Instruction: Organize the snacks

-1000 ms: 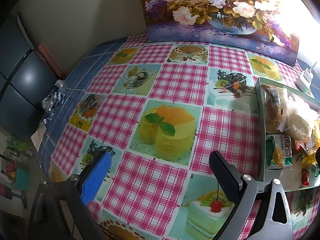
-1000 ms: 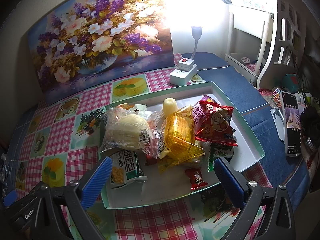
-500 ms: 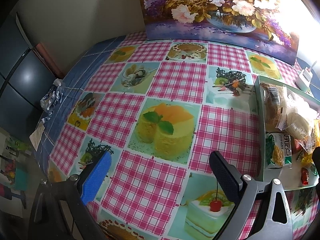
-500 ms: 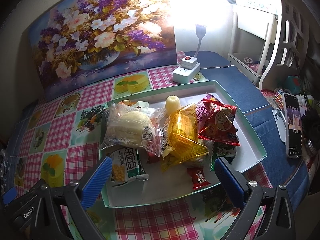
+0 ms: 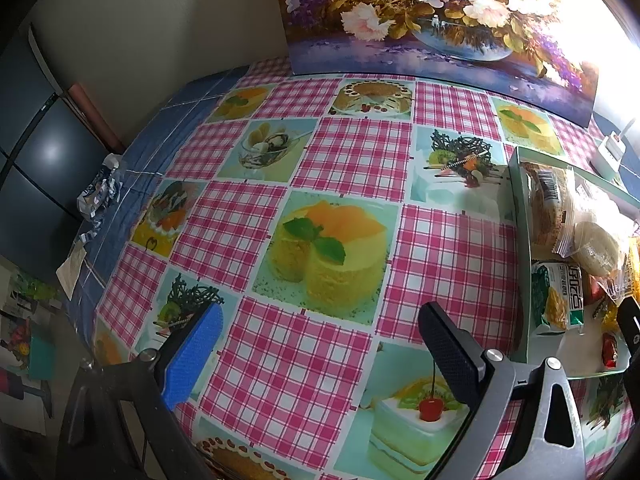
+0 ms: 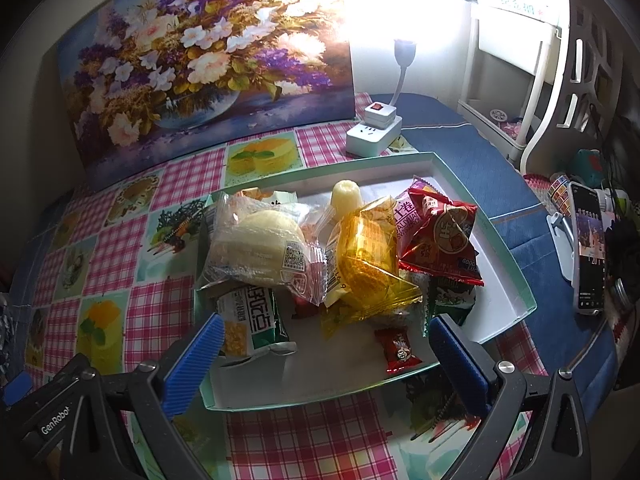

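Note:
A shallow pale-green tray (image 6: pixel 516 264) holds a heap of snacks: a clear-wrapped bun (image 6: pixel 260 248), a yellow wrapped pack (image 6: pixel 368 264), a red bag (image 6: pixel 444 236), a green-and-white packet (image 6: pixel 256 320), a small red candy (image 6: pixel 398 350) and a pale jelly cup (image 6: pixel 346 196). My right gripper (image 6: pixel 324 344) hovers open over the tray's near edge, nothing between its fingers. My left gripper (image 5: pixel 320 336) stands open above the bare checked tablecloth (image 5: pixel 352 160), left of the tray (image 5: pixel 520 216). The green-and-white packet (image 5: pixel 560 296) and the bun (image 5: pixel 596 244) show at that view's right edge.
A flower painting (image 6: pixel 200 52) leans against the wall behind the tray. A white power strip (image 6: pixel 374 130) with a lamp sits at the back right. A phone on a stand (image 6: pixel 588 252) is to the right. Crumpled wrappers (image 5: pixel 100 196) lie at the table's left edge.
Both views shift slightly: the right gripper has edged closer over the tray's near edge. Both grippers stay open and no snack has moved.

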### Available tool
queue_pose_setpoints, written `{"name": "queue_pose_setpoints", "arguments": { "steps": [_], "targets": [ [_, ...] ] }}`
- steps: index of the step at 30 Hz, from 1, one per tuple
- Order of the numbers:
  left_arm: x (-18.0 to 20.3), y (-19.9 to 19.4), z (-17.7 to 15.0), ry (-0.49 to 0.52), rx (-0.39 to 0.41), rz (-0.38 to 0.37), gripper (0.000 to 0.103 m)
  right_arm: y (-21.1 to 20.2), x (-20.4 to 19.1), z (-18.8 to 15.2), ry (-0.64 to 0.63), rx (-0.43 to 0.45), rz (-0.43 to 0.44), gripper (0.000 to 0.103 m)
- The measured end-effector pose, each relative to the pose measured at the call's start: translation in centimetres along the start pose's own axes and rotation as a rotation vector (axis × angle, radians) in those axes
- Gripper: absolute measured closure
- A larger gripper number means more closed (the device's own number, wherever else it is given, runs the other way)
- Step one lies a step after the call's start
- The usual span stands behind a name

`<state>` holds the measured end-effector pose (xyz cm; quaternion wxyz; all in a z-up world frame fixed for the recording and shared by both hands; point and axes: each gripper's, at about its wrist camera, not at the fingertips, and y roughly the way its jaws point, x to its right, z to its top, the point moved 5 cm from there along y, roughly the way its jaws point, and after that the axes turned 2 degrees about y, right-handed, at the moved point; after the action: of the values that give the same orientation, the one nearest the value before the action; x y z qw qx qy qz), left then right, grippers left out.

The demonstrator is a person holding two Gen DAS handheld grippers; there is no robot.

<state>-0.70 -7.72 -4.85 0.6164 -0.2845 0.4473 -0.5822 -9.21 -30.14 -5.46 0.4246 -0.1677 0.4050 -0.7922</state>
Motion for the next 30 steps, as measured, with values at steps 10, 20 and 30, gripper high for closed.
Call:
{"name": "queue_pose_setpoints", "arguments": {
  "steps": [10, 20, 30],
  "targets": [
    [0.0, 0.1, 0.0, 0.002, -0.007, -0.004, 0.005, 0.5, 0.0, -0.3, 0.001, -0.027, -0.002, 0.000],
    [0.0, 0.4, -0.2, -0.001, -0.021, -0.018, 0.005, 1.0, -0.2, -0.6, -0.008, -0.053, -0.003, 0.000],
    [0.3, 1.0, -0.4, -0.002, -0.060, -0.052, 0.005, 1.5, -0.3, -0.8, -0.016, -0.087, 0.004, 0.000]
  ]
}}
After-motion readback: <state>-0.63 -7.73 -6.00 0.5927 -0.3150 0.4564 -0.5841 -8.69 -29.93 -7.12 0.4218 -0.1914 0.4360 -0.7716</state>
